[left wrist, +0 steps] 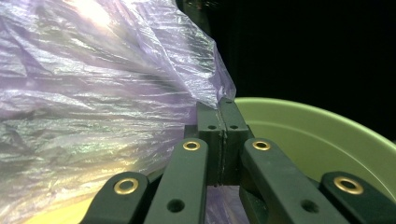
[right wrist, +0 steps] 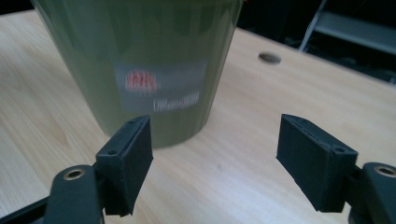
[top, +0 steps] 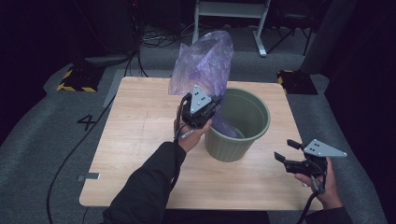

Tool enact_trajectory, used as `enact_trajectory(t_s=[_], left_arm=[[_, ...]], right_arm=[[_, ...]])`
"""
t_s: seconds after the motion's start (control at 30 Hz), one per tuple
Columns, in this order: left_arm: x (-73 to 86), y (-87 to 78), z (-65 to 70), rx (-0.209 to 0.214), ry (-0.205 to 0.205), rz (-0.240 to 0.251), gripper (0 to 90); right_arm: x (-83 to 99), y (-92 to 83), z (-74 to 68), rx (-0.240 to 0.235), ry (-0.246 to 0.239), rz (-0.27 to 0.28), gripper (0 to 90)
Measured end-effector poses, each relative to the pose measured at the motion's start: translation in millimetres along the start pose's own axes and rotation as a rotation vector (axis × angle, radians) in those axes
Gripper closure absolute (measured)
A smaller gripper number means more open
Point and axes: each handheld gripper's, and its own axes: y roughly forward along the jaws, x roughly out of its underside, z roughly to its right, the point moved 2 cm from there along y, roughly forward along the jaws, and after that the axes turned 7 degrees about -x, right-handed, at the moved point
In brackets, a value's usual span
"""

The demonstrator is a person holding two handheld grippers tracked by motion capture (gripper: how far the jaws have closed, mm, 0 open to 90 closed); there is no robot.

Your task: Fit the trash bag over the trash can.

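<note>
Left claw (left wrist: 220, 109) pinches crinkled translucent purple plastic bag (top: 204, 60) at round green plastic bin (top: 243, 126) rim, bag partly inside. Right claw (right wrist: 215, 158) spread, empty, over wooden surface (top: 140, 126).

A dark lab or studio is suggested: a wooden table (top: 140, 140) is placed on grey carpet, with hazard-striped floor weights (top: 74, 80) and cables (top: 156, 39).
</note>
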Motion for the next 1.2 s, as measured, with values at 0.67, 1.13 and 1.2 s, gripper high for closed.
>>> enact_trajectory(t_s=[0.67,1.13,1.2], left_arm=[[16.7,-11.1,15.3,0.133,0.081,-0.03,86.2],[20.5,-9.0,27.8,0.185,0.124,-0.038,84.6],[21.1,-9.3,28.6,0.19,0.125,-0.038,84.3]], right_arm=[[-106.7,-5.3,-22.8,-0.049,-0.117,0.113,28.0],[-155.7,36.3,-44.9,-0.143,-0.122,0.119,26.0],[-159.3,41.4,-47.0,-0.147,-0.119,0.117,24.6]])
